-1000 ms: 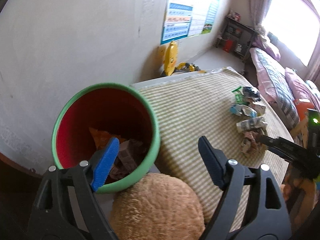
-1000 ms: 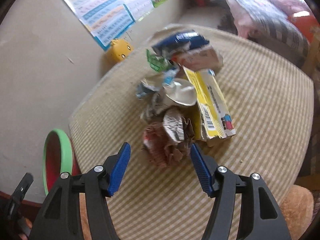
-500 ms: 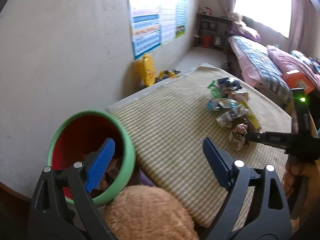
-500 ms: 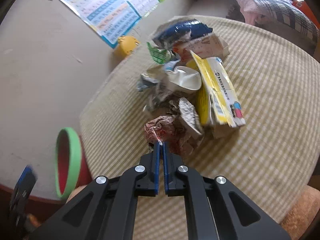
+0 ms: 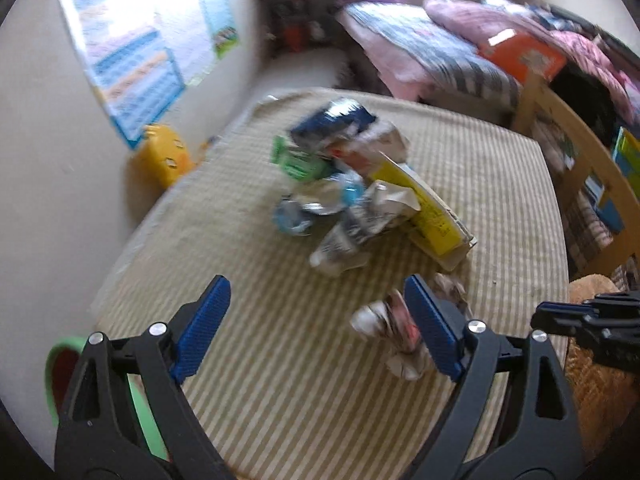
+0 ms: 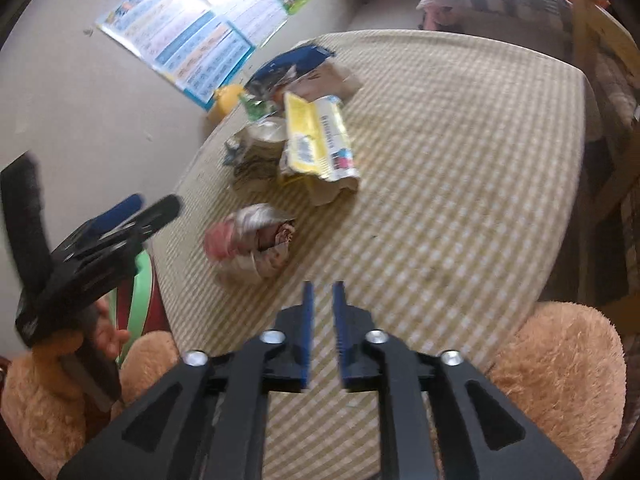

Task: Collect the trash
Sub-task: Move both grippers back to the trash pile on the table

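From the left wrist camera, the left gripper (image 5: 318, 312) is seen at the bottom of the frame, its two blue pads (image 5: 202, 322) spread wide with nothing clamped between them; the jaws have just closed slightly. Beneath it lies a table (image 5: 500, 184) covered in a yellow-and-white striped cloth. A crumpled pink-and-white wrapper (image 5: 384, 326) rests on the cloth at lower right of centre, partly hidden behind the right-hand pad and apart from the rest. A pile of trash (image 5: 360, 200) is heaped in the middle of the frame; a yellow carton (image 5: 430, 210), a dark blue packet (image 5: 332, 118) and a green wrapper (image 5: 298, 162) can be made out in it. A green-rimmed red bin (image 5: 60, 364) shows at the lower left edge, beside the table. The tip of the right gripper (image 5: 560, 316) enters from the right edge. A poster (image 5: 136, 60) hangs on the wall at upper left, and a bed (image 5: 440, 48) fills the upper right. The picture is blurred.

From the right wrist camera, the right gripper (image 6: 323, 308) is seen at bottom centre, its pads (image 6: 307, 320) standing a narrow gap apart with nothing between them; the jaws have just been opening. The crumpled wrapper (image 6: 252, 240) lies on the cloth just above and left of the fingertips, untouched. The pile (image 6: 296, 136) sits higher, left of centre. The left gripper (image 6: 132, 216) is blurred at the left edge, held by a hand (image 6: 108, 336), with the bin (image 6: 140, 292) partly behind it. Tan fluffy fabric (image 6: 560, 368) fills both lower corners.
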A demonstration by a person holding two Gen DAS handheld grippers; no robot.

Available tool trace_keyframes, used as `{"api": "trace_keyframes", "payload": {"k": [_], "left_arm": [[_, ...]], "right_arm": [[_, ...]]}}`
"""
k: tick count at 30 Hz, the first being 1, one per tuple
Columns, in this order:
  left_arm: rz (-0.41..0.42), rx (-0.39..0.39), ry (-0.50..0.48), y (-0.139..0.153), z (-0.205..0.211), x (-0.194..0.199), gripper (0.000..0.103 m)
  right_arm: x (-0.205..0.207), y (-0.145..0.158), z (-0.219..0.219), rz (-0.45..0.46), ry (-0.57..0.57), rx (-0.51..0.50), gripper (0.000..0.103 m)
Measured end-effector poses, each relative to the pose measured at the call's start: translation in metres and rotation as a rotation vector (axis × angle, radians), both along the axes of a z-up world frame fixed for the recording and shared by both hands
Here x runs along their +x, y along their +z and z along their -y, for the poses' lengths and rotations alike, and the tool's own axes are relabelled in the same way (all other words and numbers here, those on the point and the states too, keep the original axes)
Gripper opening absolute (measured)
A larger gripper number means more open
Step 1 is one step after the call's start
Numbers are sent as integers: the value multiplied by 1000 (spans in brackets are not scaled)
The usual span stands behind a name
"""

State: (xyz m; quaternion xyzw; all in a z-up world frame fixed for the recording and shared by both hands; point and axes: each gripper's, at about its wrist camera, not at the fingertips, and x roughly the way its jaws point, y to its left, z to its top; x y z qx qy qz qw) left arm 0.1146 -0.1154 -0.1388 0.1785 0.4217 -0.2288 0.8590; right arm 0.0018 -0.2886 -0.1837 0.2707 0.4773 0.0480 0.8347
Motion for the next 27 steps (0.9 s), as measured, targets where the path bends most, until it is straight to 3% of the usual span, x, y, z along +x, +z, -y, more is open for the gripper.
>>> {"api": "trace_keyframes", "payload": {"k": [5, 10, 13, 15, 18, 21, 27], "left_arm": [[-99, -26, -64, -14, 26, 23, 75], [-172, 69, -93, -38, 50, 39, 60], [-153, 105, -71, -44, 55, 42, 56], [-145, 91, -42, -40, 52, 43, 38], [-159, 72, -7, -36, 43, 43, 24], [-151, 71, 13, -31, 34, 38, 17], [-151, 44, 49, -12, 6, 10, 16]], "right_arm": [[-2, -9, 19, -3, -35, 78, 30], [-1, -12, 26, 3, -30, 121, 30], [0, -11, 24, 8, -19, 134, 31], [1, -11, 24, 7, -15, 139, 37], [2, -11, 24, 4, -11, 142, 38], [3, -11, 22, 1, -11, 137, 39], [4, -13, 24, -8, -24, 127, 42]]}}
